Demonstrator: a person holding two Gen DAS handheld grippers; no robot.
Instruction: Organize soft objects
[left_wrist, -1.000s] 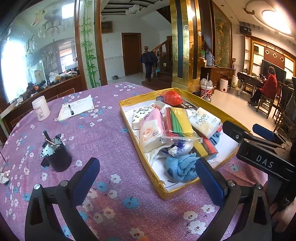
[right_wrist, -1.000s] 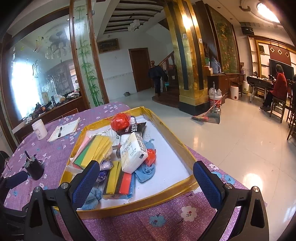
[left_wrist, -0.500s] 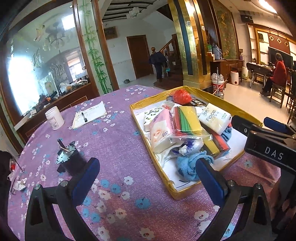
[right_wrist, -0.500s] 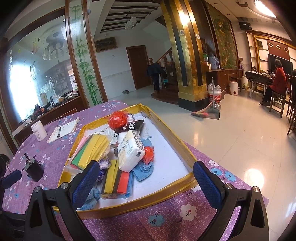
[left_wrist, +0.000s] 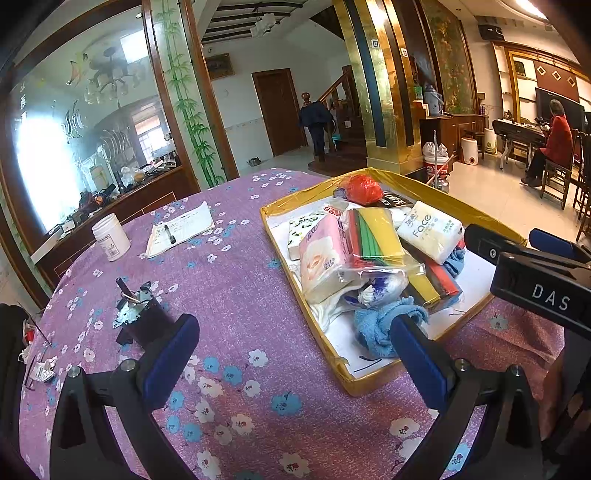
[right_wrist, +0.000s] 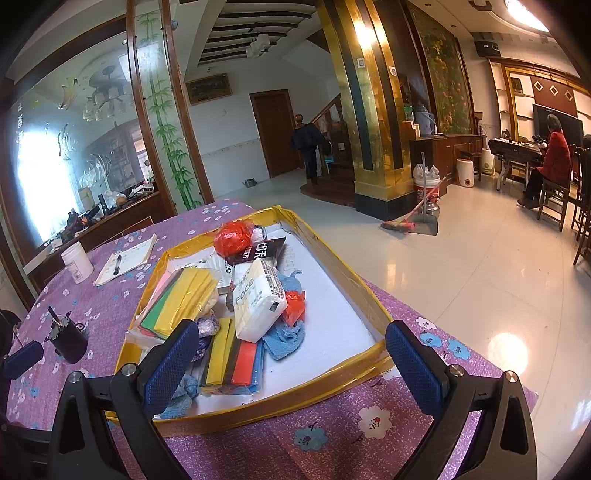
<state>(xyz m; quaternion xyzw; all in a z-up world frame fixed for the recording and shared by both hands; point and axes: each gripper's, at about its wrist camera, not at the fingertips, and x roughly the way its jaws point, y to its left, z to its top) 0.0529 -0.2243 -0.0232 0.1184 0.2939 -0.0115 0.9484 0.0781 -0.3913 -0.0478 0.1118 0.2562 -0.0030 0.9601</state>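
A gold-rimmed tray (left_wrist: 369, 386) (right_wrist: 325, 387) sits on the purple flowered tablecloth and holds a heap of soft goods. In it lie a white "Face" tissue pack (left_wrist: 430, 230) (right_wrist: 258, 299), a pink tissue pack (left_wrist: 323, 254), a bagged stack of coloured cloths (left_wrist: 376, 234) (right_wrist: 181, 299), a blue towel (left_wrist: 380, 325) (right_wrist: 286, 338) and a red plastic bag (left_wrist: 364, 189) (right_wrist: 232, 236). My left gripper (left_wrist: 295, 362) is open and empty, above the cloth left of the tray's near corner. My right gripper (right_wrist: 291, 365) is open and empty over the tray's near rim; it also shows in the left wrist view (left_wrist: 524, 266).
On the tablecloth to the left stand a black pen holder (left_wrist: 142, 317) (right_wrist: 68, 339), a white jar (left_wrist: 110, 238) (right_wrist: 77, 262) and a notepad with a pen (left_wrist: 179, 229) (right_wrist: 123, 260). The table edge drops to tiled floor on the right, where a broom (right_wrist: 410, 218) lies.
Both grippers have drawn back and risen a little, so the tray sits farther off in both views. Both stay open and empty.
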